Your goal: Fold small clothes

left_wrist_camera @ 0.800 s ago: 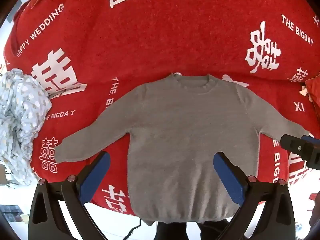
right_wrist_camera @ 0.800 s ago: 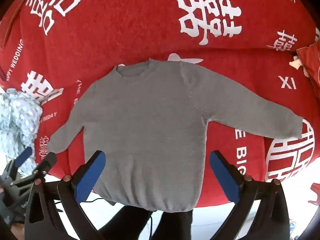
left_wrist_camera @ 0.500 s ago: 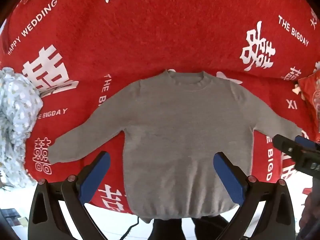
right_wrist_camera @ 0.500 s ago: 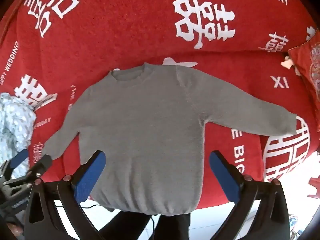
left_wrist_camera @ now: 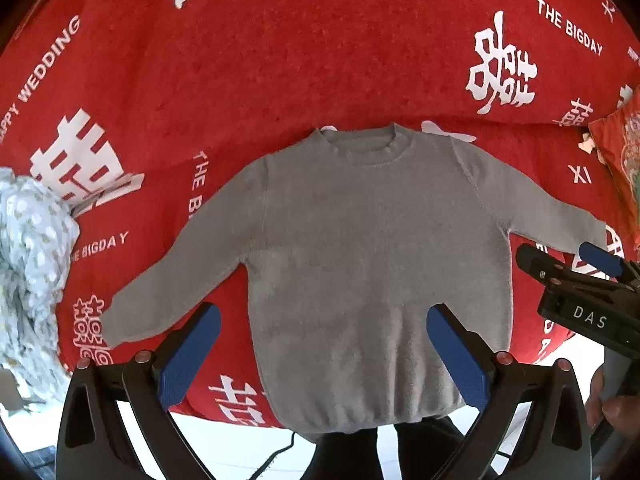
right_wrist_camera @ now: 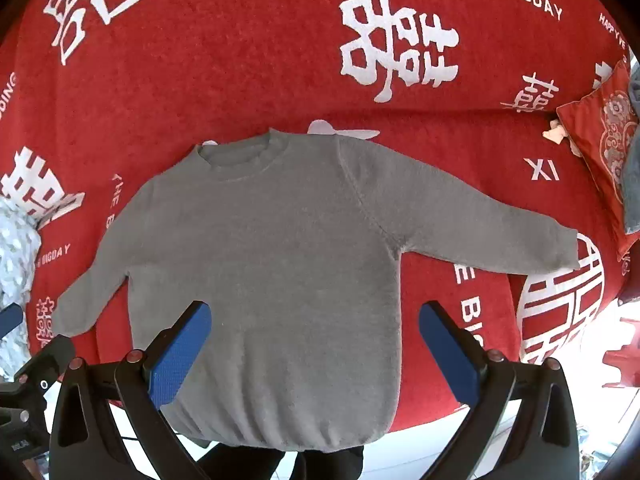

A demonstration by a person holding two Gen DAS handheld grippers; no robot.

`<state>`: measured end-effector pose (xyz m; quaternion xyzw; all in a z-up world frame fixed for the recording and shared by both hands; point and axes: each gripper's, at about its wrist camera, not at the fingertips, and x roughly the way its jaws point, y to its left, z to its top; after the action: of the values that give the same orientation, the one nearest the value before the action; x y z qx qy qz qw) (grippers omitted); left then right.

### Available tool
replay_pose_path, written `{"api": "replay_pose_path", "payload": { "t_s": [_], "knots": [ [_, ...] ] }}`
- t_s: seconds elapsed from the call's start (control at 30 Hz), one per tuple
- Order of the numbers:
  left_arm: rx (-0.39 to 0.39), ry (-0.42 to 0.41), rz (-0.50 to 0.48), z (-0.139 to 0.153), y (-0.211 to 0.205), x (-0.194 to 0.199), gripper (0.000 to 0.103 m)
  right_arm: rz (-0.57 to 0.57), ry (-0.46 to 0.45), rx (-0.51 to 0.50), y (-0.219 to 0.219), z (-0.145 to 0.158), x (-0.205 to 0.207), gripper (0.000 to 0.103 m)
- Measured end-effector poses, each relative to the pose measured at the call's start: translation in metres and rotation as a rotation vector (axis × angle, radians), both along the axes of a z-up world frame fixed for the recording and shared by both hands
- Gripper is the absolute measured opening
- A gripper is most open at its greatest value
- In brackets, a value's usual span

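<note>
Both claws are hovering spread wide, gripping nothing: the left claw (left_wrist_camera: 323, 346) and right claw (right_wrist_camera: 315, 344) are hanging over the grey sweater (left_wrist_camera: 372, 264), which is lying flat on the red blanket (left_wrist_camera: 320, 60), sleeves out toward 4 and 8 o'clock. The hem is probably overhanging the edge, so a one-layer pinch is risking dragging it off.

Left wrist view cuts off the pale patterned cloth (left_wrist_camera: 28, 264) at the left edge, and the red cushion (left_wrist_camera: 624, 148) at the right edge. The right gripper (left_wrist_camera: 576, 264) pokes in at the right there, only partly in frame. The grey sweater (left_wrist_camera: 360, 260) hem droops over the red blanket (left_wrist_camera: 280, 60) edge at bottom centre, hiding whatever's below.
</note>
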<state>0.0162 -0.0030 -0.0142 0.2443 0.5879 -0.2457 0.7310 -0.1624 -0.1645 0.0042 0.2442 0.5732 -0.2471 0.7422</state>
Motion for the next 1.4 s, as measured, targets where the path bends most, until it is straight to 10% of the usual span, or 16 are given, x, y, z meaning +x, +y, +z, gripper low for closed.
{"api": "replay_pose_path", "payload": {
  "t_s": [0.4, 0.8, 1.4],
  "knots": [
    [-0.021, 0.013, -0.055, -0.001, 0.008, 0.024, 0.103, 0.004, 0.013, -0.023, 0.025, 0.018, 0.015, 0.103],
    [-0.059, -0.106, 0.120, 0.020, 0.047, 0.041, 0.103, 0.122, 0.038, 0.004, 0.030, 0.039, 0.033, 0.103],
    [-0.036, 0.001, 0.204, 0.006, 0.042, 0.031, 0.103, 0.136, 0.014, 0.059, 0.020, 0.035, 0.026, 0.103]
  ]
}}
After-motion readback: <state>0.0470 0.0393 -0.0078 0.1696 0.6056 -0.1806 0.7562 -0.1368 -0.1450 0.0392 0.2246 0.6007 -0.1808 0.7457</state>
